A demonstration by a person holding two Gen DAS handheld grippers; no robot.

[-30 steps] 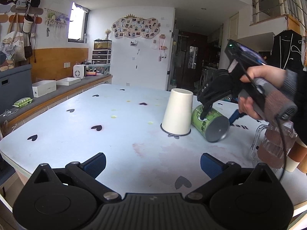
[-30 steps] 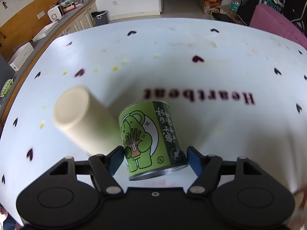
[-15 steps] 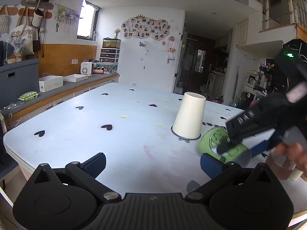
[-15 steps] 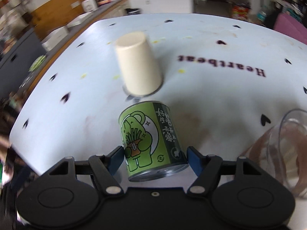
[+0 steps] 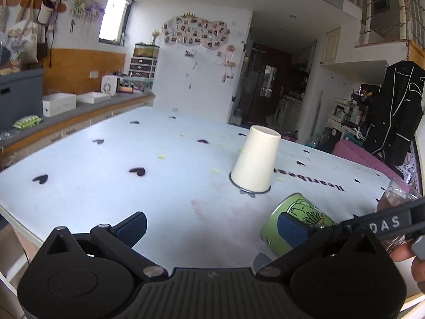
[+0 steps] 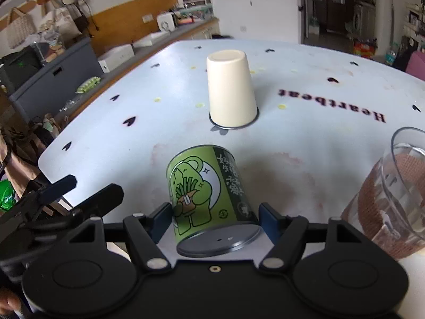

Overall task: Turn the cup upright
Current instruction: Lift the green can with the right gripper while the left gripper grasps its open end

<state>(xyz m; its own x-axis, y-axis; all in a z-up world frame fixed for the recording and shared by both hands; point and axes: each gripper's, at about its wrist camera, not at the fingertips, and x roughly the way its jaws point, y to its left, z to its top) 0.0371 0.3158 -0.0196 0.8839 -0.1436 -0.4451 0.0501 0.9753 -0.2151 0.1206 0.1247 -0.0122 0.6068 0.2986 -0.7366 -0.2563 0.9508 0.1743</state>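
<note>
while tilted above the table, the green cup (image 6: 209, 194) sits clamped in the right claw (image 6: 214, 219).

The right tool (image 6: 214, 216) grips a green cylindrical tin with a cartoon bear print (image 6: 209, 194), its blue pads (image 6: 162, 219) pressed against both sides. The tin tilts, grey metal end toward the camera, the other end pointing away over the pale blue bench (image 6: 305, 138) dotted with dark hearts. Beyond it, well apart, a cream paper cup (image 6: 230, 93) stands upside down, rim on the bench. At the right edge stands a clear ribbed glass with a brown woven sleeve (image 6: 395, 199). At the lower left, the black left tool (image 6: 53, 202) reaches in, near the tin but not touching it.
</note>
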